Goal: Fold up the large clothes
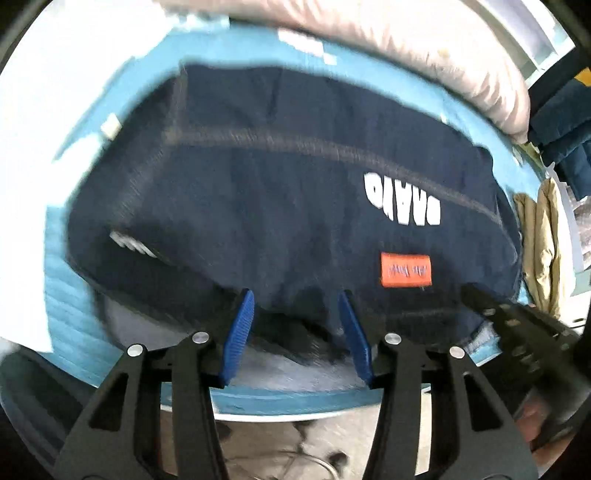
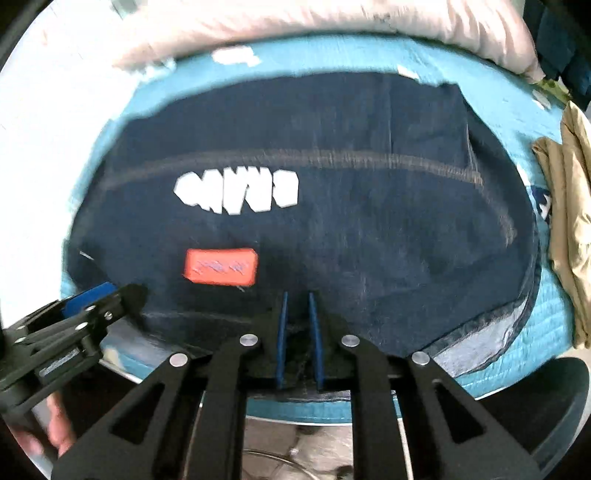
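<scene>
A navy garment [image 1: 280, 192] [image 2: 332, 221] with white letters [image 2: 236, 192] and an orange label [image 2: 221, 266] lies spread flat on a teal quilted cover [image 1: 70, 288] [image 2: 554, 325]. My left gripper [image 1: 296, 297] is at the garment's near edge, and bunched dark cloth fills the gap between its blue pads [image 1: 240, 332]. The right gripper [image 2: 297, 295] grips the same near edge further right, its pads [image 2: 281, 332] close together with a thin fold of navy cloth between them. Each gripper also shows in the other's view: the left gripper [image 2: 99, 295], the right gripper [image 1: 476, 295].
A pale pink duvet [image 1: 424, 48] [image 2: 295, 18] is heaped along the far side. Khaki clothing [image 2: 569, 206] [image 1: 539, 236] lies at the right edge of the cover. The bed's near edge and floor [image 2: 280, 439] show below the grippers. A hand [image 2: 55, 435] holds the left gripper.
</scene>
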`<state>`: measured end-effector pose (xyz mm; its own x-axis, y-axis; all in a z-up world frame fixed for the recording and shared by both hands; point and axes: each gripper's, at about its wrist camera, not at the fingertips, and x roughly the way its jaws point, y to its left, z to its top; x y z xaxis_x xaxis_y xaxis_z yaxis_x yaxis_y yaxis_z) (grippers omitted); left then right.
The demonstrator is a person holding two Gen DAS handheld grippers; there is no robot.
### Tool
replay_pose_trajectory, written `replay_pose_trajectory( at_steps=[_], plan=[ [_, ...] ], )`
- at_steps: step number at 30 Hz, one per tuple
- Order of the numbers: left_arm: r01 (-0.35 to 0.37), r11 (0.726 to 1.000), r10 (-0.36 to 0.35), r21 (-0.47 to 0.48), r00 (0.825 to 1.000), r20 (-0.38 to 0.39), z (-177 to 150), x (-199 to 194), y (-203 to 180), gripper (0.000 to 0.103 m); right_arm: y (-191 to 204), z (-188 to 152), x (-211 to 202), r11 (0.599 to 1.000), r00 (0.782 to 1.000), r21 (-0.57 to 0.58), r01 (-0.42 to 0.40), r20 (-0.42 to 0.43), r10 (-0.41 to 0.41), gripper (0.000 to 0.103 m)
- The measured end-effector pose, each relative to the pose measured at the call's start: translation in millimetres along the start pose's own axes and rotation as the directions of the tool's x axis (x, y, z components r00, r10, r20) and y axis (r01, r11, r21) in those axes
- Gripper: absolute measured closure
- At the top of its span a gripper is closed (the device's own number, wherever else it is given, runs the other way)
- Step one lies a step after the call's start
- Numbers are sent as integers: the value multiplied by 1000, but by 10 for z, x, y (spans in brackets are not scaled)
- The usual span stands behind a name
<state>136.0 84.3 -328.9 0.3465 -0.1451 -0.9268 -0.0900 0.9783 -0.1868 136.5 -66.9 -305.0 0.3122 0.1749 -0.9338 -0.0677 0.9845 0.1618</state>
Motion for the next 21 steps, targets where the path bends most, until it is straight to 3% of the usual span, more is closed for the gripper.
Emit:
replay_pose_trajectory(
  at_steps=[4,6,8,11,13,16,18,19,21],
  plan=[
    [-71,995,72,-72,997,13,194,29,335,53,-165,204,27,999,1000,41,27,13,-27,91],
    [-184,977,177,-108,981,-75,223,386,560,53,-286,228,472,994,990,42,100,-105,-95,92],
    [-129,986,128,-106,992,-14,155,470,667,50,-386,191,640,997,996,59,58,-77,-54,94],
    [-188,982,188,-17,982,-3,130,324,552,50,-402,271,460,996,991,34,82,-105,-78,94],
    [-189,981,190,-48,982,14,118,219,623,50,-622,298,331,987,990,106,124,-80,-116,93],
    [-105,986,103,-127,994,-21,128,354,869,46,-1041,325,442,965,977,174,198,-109,-181,94],
    [-109,987,109,-116,994,-10,163,424,888,45,-1296,332,597,967,994,246,60,-104,-35,94],
    [-156,984,154,-87,988,-24,198,415,803,45,-1312,371,569,966,993,252,53,-119,-24,95],
    [-167,983,164,-76,986,-40,264,311,676,60,-1267,441,436,963,988,253,91,-141,-57,91]
  ],
)
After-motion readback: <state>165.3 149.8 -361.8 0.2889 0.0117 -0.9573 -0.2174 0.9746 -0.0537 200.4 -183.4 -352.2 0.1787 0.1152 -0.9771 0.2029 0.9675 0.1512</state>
